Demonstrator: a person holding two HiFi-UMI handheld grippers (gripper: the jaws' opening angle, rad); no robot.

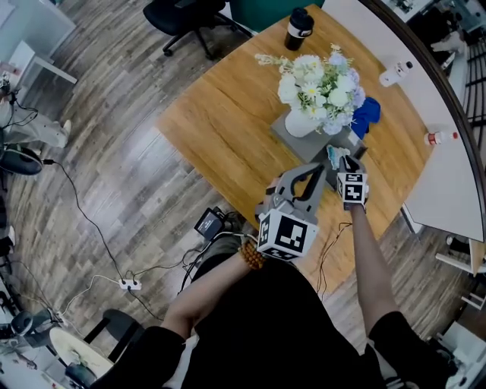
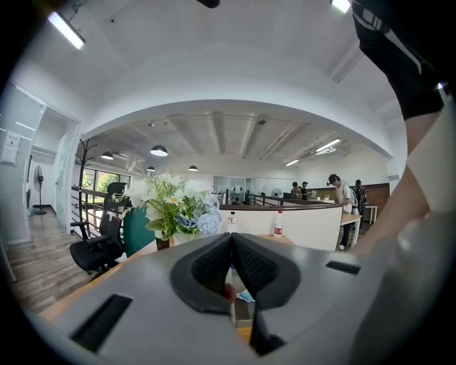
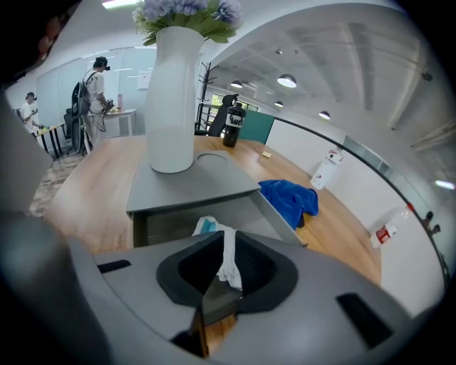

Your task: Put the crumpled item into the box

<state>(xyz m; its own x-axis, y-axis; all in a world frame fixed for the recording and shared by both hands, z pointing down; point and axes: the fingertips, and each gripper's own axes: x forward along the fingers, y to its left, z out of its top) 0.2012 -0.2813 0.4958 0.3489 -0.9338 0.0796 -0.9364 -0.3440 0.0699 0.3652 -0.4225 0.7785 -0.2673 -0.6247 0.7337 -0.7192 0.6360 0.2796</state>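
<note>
No lettering, label or number is legible on anything

Grey wood-plank floor (image 1: 114, 152), black office chair (image 1: 178, 15), white curved counter (image 1: 425, 99), round ceiling lamps (image 2: 159, 151).

Left gripper (image 2: 230, 241) held close on a bent arm, fingers pressed together, right gripper (image 3: 228, 239) on outstretched arm, pinching crumpled item (image 3: 229, 267)

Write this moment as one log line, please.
right tool: shut on crumpled item | item at open drawer of grey box | left tool: shut, nothing held
</note>
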